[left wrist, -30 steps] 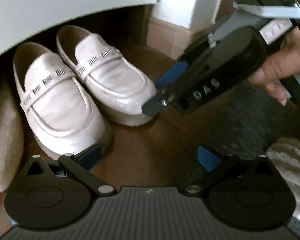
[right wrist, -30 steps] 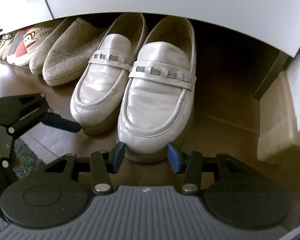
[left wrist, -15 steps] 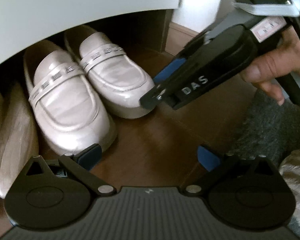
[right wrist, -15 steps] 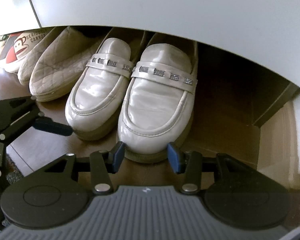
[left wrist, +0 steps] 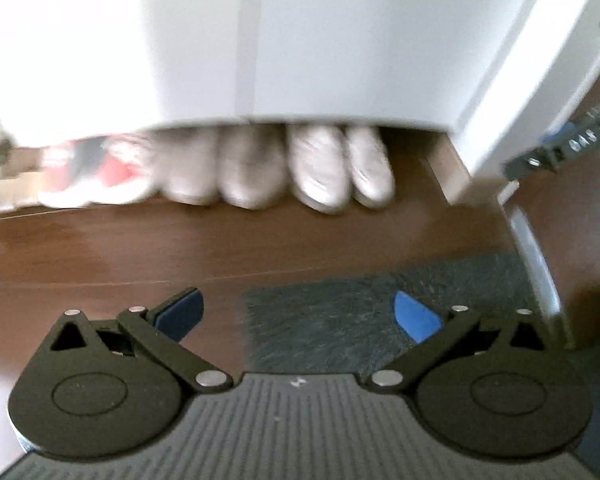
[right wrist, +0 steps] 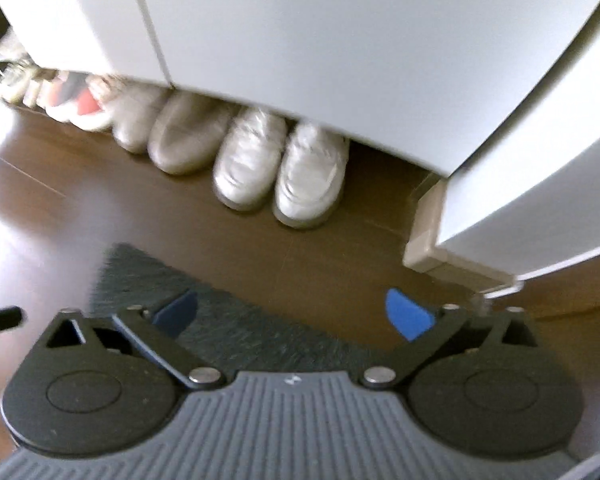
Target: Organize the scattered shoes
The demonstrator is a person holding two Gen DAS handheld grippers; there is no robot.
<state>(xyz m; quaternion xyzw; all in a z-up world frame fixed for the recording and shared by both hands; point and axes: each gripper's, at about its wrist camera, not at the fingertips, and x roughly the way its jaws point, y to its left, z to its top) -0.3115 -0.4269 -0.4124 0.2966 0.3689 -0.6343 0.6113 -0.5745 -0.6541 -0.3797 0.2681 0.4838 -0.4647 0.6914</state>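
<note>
While my right gripper (right wrist: 292,314) jaws are opening wide with nothing between them, like the left gripper (left wrist: 298,314), I am worrying about bumping the cabinet (right wrist: 340,48) or white shoes (right wrist: 280,168).

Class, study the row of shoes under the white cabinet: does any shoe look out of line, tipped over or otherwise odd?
Nothing stands out. The white loafers sit side by side, toes outward, under the white cabinet, next to the beige pair and the red-and-white sneakers. The frames are blurred, so fine detail cannot be judged. Both claws are empty.
</note>
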